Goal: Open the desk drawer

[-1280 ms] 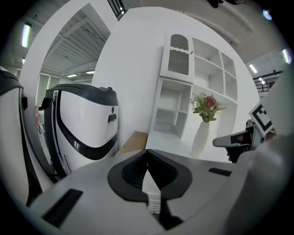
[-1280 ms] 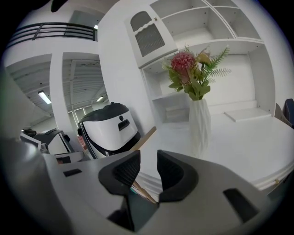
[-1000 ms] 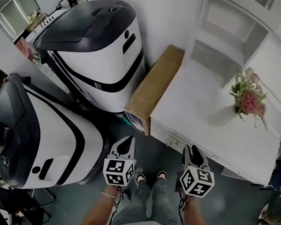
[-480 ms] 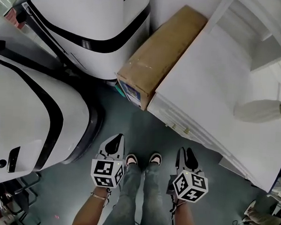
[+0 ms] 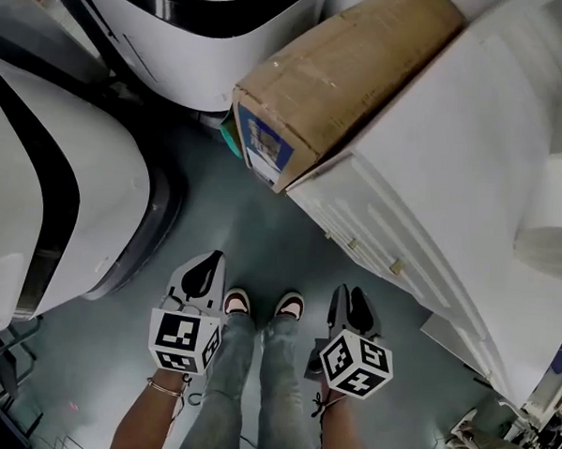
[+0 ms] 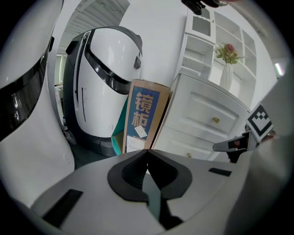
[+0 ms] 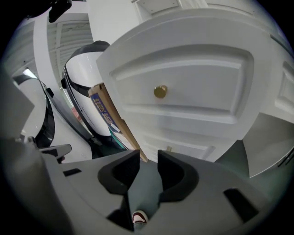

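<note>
The drawer [image 7: 183, 87] sits shut in the front of the white counter [image 5: 472, 163], with a brass knob [image 7: 160, 91] at its middle; the right gripper [image 5: 349, 296] hangs near that front, jaws parted and empty; the left gripper [image 5: 206, 267] is farther from the counter, jaws pressed together on nothing; a cardboard box [image 5: 345, 72] lies against the counter's side.

A grey-green floor [image 5: 251, 255] runs between large white-and-black machines [image 5: 39, 178] and a cardboard box [image 5: 336, 72].
</note>
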The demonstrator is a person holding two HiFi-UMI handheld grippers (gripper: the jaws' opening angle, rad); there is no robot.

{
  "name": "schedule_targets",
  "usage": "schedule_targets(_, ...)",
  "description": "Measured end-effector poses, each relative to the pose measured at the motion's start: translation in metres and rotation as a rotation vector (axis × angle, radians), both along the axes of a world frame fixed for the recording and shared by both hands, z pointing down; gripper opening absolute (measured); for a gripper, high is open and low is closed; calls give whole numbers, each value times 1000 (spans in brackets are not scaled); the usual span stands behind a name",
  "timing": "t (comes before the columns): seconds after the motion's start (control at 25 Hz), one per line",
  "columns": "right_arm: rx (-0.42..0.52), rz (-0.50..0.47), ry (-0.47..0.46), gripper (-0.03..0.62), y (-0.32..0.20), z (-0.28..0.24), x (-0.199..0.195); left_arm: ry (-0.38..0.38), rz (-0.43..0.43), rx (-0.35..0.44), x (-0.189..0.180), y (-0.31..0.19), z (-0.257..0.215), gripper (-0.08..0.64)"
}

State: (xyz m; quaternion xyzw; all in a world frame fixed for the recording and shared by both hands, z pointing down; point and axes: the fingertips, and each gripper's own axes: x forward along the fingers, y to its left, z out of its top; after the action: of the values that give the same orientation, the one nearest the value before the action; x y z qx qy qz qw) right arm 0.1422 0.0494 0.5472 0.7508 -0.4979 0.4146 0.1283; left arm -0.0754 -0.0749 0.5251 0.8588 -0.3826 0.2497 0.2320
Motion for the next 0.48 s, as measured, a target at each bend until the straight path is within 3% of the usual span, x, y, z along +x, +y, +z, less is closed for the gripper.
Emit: schedule_targets(0.48,-116,13,-11,126,-8,140,4,-35,-65,-13,-28,-11,69,18)
